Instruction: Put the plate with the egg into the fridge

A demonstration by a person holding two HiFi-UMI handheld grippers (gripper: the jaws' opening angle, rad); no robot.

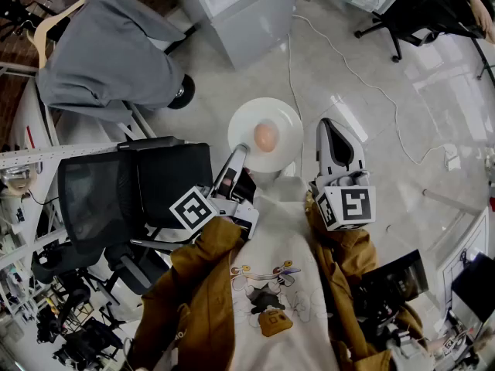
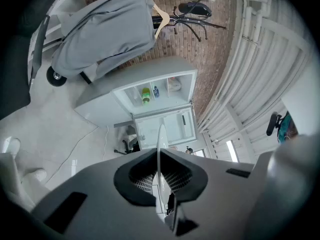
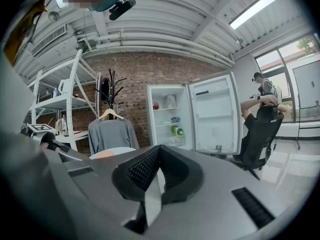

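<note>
Head view: the white plate (image 1: 285, 120) hangs level above the pale floor (image 1: 363, 168), out in front of the person's chest, with the brown egg (image 1: 265, 136) lying near its middle. The left gripper (image 1: 241, 154) has the plate by its near-left rim. In the left gripper view the rim runs edge-on as a thin white line between the two dark pads, which are nearly closed and press on it from both sides. The right gripper (image 1: 331, 126) sits just beside the plate's right rim. Its own view shows the jaws brought fully together with nothing between them, and the plate and egg show low at the left of that view.

The fridge (image 1: 255, 14) stands at the top of the head view, well apart from the plate. Both gripper views look toward it: its door is swung open and a green bottle (image 2: 145, 95) lies on a shelf inside. Left of the fridge a grey garment (image 1: 108, 52) hangs on a wooden hanger (image 1: 48, 23). A black office chair (image 1: 116, 195) stands close to the left gripper. A white cable (image 1: 363, 79) trails across the floor. In the right gripper view a person (image 3: 262, 116) sits in a chair beside the open door.
</note>
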